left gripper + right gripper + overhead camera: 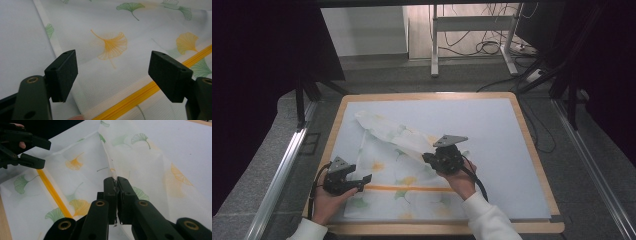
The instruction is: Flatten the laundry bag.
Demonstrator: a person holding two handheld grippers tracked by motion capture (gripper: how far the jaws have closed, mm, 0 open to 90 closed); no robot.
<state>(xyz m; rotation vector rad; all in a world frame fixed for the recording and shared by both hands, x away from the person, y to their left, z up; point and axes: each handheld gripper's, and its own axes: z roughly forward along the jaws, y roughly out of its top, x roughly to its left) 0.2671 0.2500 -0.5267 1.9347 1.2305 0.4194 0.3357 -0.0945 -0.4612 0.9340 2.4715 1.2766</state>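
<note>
**Right gripper pinches the printed cloth while the left waits open**

High view: a thin white cloth point(404, 172) printed with green and yellow ginkgo leaves and crossed by an orange zipper point(412, 188) lies on the near-left part of the table point(532, 145), its front edge close to the table's near edge. One flap is pulled diagonally over toward the far-left corner. The right gripper point(428, 159) sits at the cloth's right side; the left gripper point(364, 181) hovers at its left edge.

Left gripper view: the jaws stand wide apart above the cloth point(110, 45) with nothing between them; the zipper point(140, 96) runs beneath.

Right gripper view: the jaws are pressed together on a raised fold of the cloth point(140, 162).

The weave looks sheer and slippery. With so narrow a pinch, a hard pull could slide the fold out, and with the left gripper holding nothing down, the whole cloth could drag toward the table's near edge.
</note>
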